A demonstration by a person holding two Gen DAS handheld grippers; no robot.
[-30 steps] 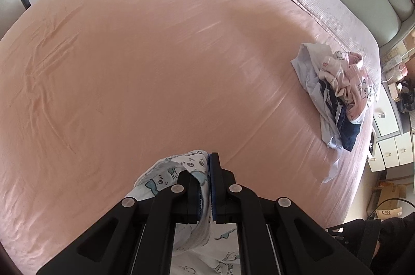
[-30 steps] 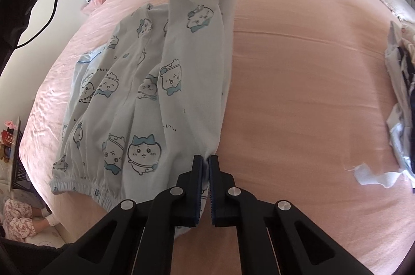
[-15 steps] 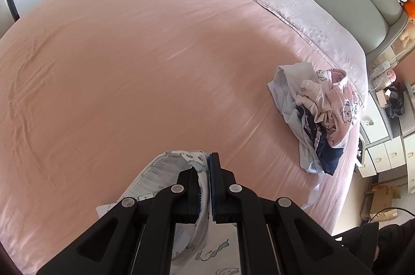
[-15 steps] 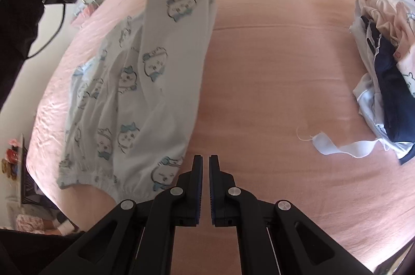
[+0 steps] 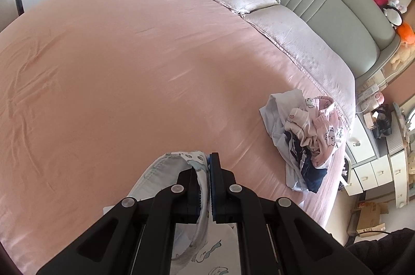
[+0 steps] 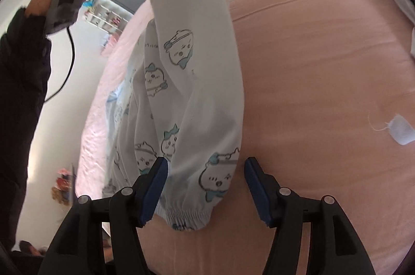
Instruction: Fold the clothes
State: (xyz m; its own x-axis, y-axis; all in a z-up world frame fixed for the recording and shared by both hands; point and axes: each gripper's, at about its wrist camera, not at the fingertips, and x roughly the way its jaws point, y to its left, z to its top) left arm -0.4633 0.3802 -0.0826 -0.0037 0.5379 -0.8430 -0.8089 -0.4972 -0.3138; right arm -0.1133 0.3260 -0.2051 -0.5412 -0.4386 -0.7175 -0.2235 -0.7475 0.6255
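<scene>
Pyjama trousers [image 6: 197, 72] hang over the bed [image 6: 311, 67], left claw [image 5: 208, 171] clamped on their waistband; right claw [image 6: 206, 186] opening around a cuff

free: bare pink bed [image 5: 129, 72] | blocked: clothes heap [image 5: 306, 140] at right edge, pillows [image 5: 259, 5] by headboard
</scene>
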